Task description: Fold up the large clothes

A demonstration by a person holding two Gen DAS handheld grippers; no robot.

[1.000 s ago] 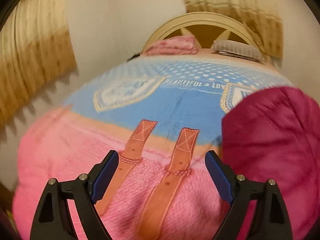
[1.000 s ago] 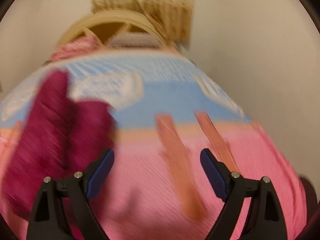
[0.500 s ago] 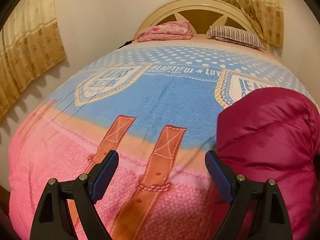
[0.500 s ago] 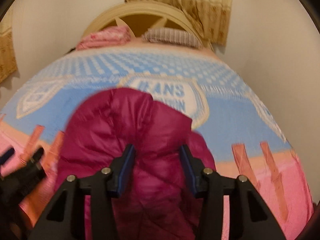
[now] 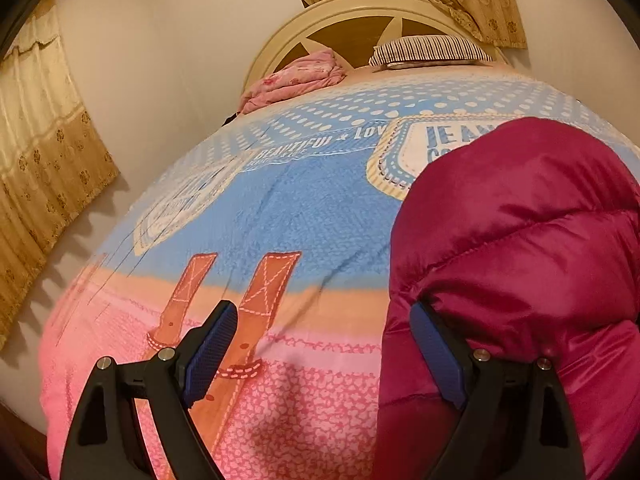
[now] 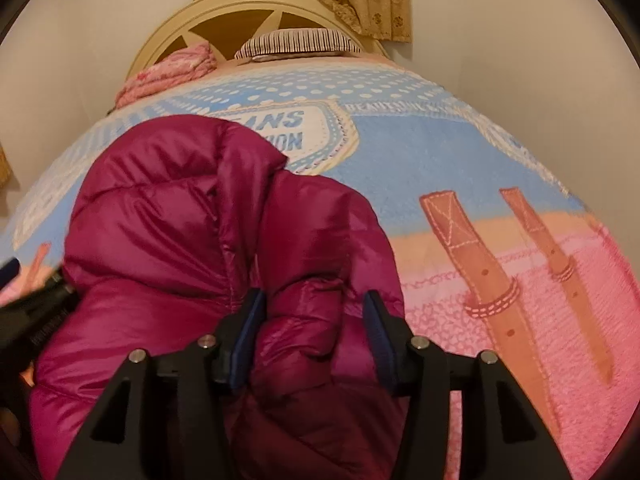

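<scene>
Cream walls close the room behind, with golden patterned curtains at the left edge and at the top of the left wrist view. Almost the whole picture is filled by a bed covered with a big printed bedspread, blue with white dots in the upper part and pink in the lower part, with brown strap drawings across the border of the two colours. At the top of the frame stands a rounded cream headboard; in front of it lie a striped pillow and, to its left, a folded pink blanket.

On the bedspread lies a puffy magenta down jacket, bunched into a heap. In the right wrist view it takes the left and centre of the frame; in the left wrist view it fills the right side.

At the bottom of the left wrist view, the left gripper has its fingers wide apart, over the pink part of the bedspread, the right finger just beside the jacket edge. The right gripper, bottom centre of its own view, has its fingers partly closed around a thick fold of the jacket, both blue pads against the fabric.
</scene>
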